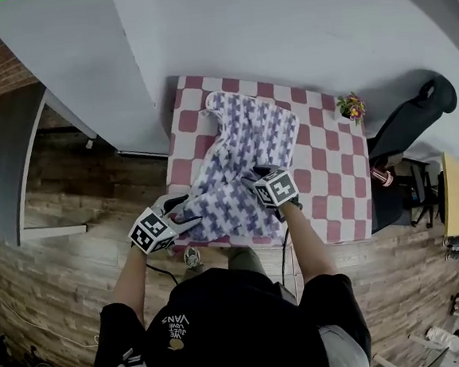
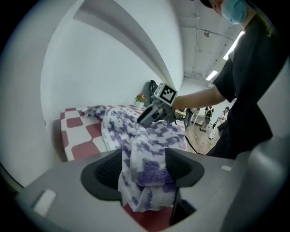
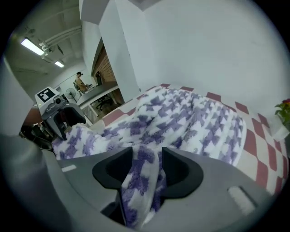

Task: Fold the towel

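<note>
A table (image 1: 336,169) covered in a red-and-white checked cloth is set against a white wall (image 1: 279,22), on a wooden plank floor (image 1: 78,184). A small potted flower (image 1: 351,108) is seen at its far right corner, and a black office chair (image 1: 411,119) beside it. A fluffy white towel with purple houndstooth pattern (image 1: 250,149) is spread rumpled across the table. Both arms are stretched over the near edge. The left tongs (image 2: 144,165) and right tongs (image 3: 147,165) are parted, with towel folds lying loosely between them.

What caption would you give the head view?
A purple-patterned towel on a checked table, left tongs and right tongs at its near edge.
</note>
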`<state>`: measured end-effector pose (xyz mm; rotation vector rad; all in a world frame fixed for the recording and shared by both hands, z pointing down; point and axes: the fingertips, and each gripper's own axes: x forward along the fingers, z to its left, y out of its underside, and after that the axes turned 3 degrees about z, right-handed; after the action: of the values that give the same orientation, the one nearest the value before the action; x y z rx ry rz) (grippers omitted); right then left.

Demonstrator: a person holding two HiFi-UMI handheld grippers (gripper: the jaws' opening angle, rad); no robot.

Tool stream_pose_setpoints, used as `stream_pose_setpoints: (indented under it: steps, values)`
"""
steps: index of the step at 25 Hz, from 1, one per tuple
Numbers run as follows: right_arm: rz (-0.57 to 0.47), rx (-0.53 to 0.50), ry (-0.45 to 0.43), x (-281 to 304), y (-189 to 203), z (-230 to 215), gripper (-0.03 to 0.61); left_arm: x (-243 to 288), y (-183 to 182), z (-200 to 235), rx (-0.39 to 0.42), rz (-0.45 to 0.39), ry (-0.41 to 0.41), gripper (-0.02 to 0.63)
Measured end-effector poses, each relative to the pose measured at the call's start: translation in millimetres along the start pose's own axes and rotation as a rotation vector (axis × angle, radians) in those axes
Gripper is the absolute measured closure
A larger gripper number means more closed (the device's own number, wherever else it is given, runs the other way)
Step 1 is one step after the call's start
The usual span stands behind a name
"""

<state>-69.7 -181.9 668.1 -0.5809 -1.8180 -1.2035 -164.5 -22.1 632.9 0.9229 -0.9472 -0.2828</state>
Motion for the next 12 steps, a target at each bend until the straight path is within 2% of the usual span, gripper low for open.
stream_pose_setpoints:
  steps: [3,6,9,12]
  values:
    - [0.057,-0.016,-0.022,14.6,7.3,2.0,0.382,6.6,4.5,-2.0,-0.006,0.029,0.016,0.337]
    - [0.06,-0.033,-0.022,13.3,9.9,5.1,0.433,11.4,6.9,-5.8,0.01,0.058,0.03,0.337]
    - [-0.014,-0.028,-0.027,-4.9,5.0,11.8,0.512,12.5,10.1,-10.2,0.03,0.079,0.053,0.337]
    - [-0.111,-0.007,-0.007,-34.0,0.6,17.9,0.525,13.9,12.5,-17.0,0.07,0.098,0.088,0.338]
